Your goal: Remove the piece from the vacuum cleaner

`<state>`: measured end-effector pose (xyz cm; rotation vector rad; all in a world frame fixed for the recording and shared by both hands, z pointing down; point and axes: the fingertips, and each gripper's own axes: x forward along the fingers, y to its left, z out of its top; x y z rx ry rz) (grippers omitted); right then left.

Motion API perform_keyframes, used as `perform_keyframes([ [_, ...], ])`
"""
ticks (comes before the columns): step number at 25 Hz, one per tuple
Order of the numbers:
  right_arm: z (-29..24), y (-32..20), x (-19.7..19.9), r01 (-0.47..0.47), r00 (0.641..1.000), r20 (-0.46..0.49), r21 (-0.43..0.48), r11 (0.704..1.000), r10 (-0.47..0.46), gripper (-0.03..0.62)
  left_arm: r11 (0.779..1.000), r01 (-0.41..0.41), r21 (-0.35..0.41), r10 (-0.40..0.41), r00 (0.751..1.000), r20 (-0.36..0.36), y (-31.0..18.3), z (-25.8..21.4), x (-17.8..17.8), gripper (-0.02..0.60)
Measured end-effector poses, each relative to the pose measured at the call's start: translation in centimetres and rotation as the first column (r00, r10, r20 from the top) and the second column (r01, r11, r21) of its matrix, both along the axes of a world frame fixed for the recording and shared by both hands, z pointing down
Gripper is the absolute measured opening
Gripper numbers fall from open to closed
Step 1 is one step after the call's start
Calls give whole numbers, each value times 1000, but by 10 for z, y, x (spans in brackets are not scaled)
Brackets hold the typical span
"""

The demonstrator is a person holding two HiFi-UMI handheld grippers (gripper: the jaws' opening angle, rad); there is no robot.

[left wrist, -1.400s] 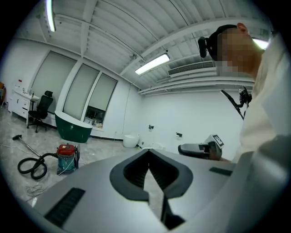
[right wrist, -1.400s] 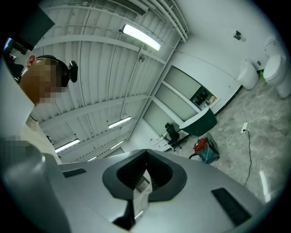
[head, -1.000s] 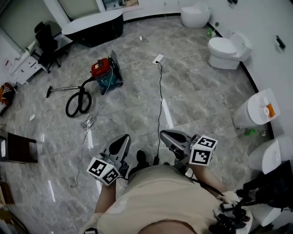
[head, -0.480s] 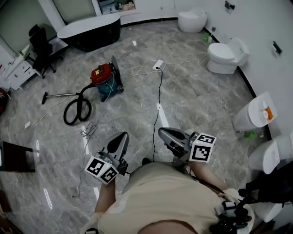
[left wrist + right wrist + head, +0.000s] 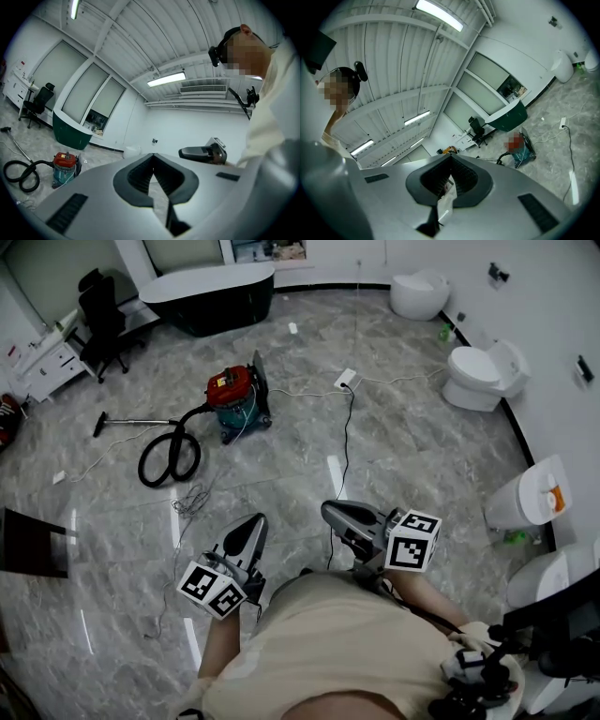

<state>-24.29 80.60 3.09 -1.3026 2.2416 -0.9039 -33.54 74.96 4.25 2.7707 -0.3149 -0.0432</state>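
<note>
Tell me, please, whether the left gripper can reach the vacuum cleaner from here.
Probably not yet. The left gripper is far from the vacuum cleaner, which stands across the floor. Only loose cables lie between, so walking closer should do.

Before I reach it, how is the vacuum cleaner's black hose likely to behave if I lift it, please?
The hose lies in a loose loop, so it will probably flop. Joined to the vacuum cleaner, it may tug that along.

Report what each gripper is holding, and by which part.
Nothing is held. The left gripper and the right gripper both have their jaws together and empty; the vacuum cleaner stands on the floor well ahead of them.
</note>
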Motion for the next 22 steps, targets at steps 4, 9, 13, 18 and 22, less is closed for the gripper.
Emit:
perform_keyframes([
  [4, 0, -15, -12, 41, 999, -24, -17, 999, -41, 2, 997, 15, 69, -18, 999, 41, -9, 2, -2, 2],
  [9, -1, -25, -16, 31, 999, -17, -59, 998, -32, 2, 996, 43, 72, -45, 999, 19, -17, -8, -13, 2],
  [13, 16, -30, -30, 68, 997, -21, -72, 995, -69, 2, 999, 25, 48, -24, 999, -30, -22, 3, -22, 2],
  [18, 29, -40, -28, 51, 998, -28, -133, 990, -55, 2, 999, 29, 22, -29, 999, 27, -30, 21, -23, 3],
  [22, 27, -44, -30, 72, 992, -91, -106, 992, -82, 2, 1000, 10, 9, -10, 999, 51, -34, 26, -18, 3],
])
